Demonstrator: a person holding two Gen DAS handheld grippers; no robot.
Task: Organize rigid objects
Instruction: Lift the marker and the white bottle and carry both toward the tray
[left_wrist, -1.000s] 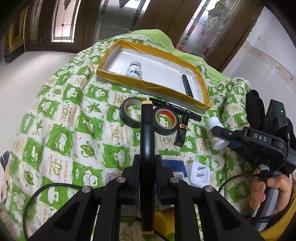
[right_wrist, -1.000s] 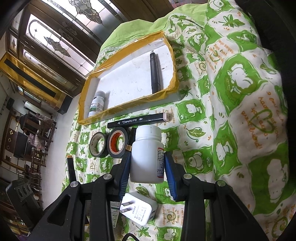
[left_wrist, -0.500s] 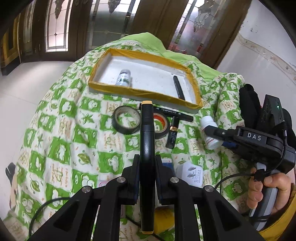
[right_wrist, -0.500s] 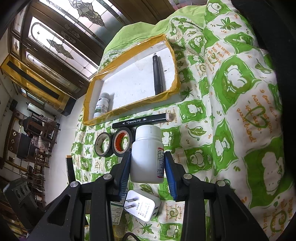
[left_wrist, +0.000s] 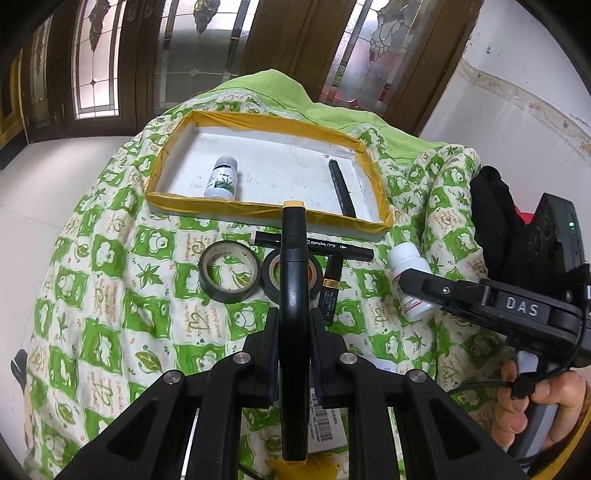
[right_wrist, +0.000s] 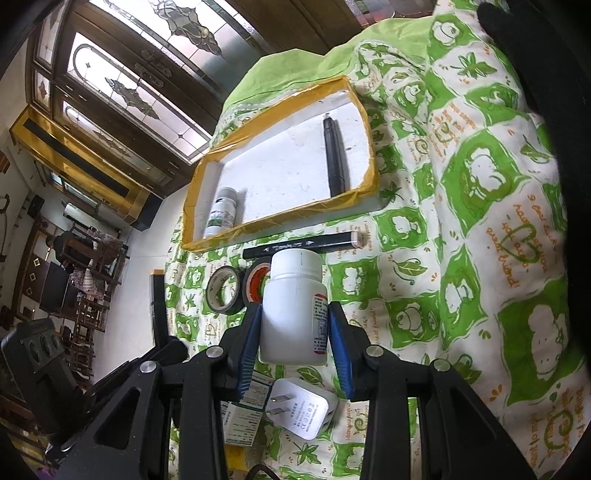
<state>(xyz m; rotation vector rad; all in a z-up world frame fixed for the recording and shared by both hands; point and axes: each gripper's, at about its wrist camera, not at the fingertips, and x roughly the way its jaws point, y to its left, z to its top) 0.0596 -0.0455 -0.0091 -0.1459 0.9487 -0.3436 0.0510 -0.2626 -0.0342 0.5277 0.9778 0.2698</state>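
My left gripper (left_wrist: 293, 325), pinching the black marker (left_wrist: 293, 280), has lifted, so the tray (left_wrist: 221, 205) now sits mid-frame beyond its tip: delivery looks near. My right gripper (right_wrist: 293, 325) clamps the white bottle (right_wrist: 293, 310). The tray holds a small green-labelled bottle (left_wrist: 221, 179) at left and a black pen (left_wrist: 341, 188) at right.

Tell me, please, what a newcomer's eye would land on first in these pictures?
Probably the two held items: a black marker with orange ends clamped in the left gripper, and a white pill bottle pinched by the right gripper. Beyond them, on the green patterned quilt, sits a yellow-rimmed white tray holding a small bottle and a black pen, with two tape rolls just before it.
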